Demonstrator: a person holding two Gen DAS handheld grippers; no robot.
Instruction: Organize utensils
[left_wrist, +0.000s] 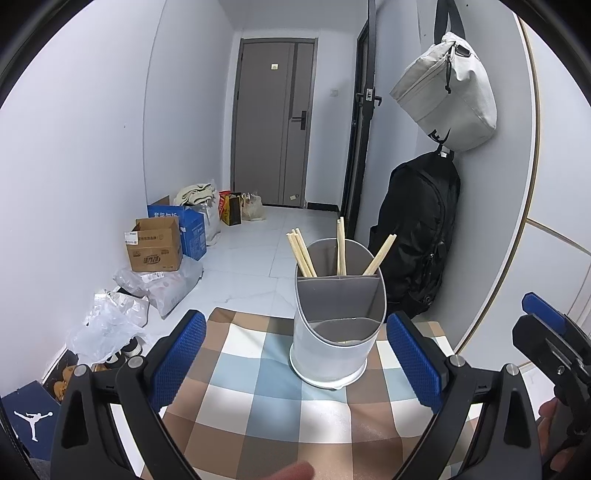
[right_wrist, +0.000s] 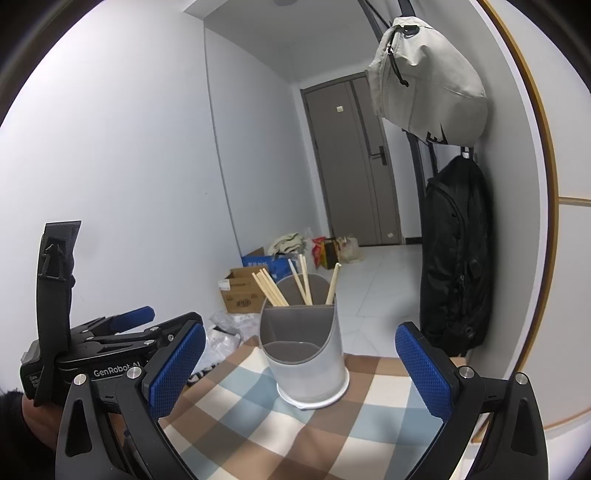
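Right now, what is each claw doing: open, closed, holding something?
Left claw: open, holding nothing.
Right claw: open, holding nothing.

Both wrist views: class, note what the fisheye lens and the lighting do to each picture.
Left wrist view: the wall edge at right bows into a curve, dark vignette fills the corners, and a blurred fingertip intrudes at the bottom. Right wrist view: the same bowing on the doorway; soft, even light, with only a faint shadow on the checked cloth beside the utensil holder.
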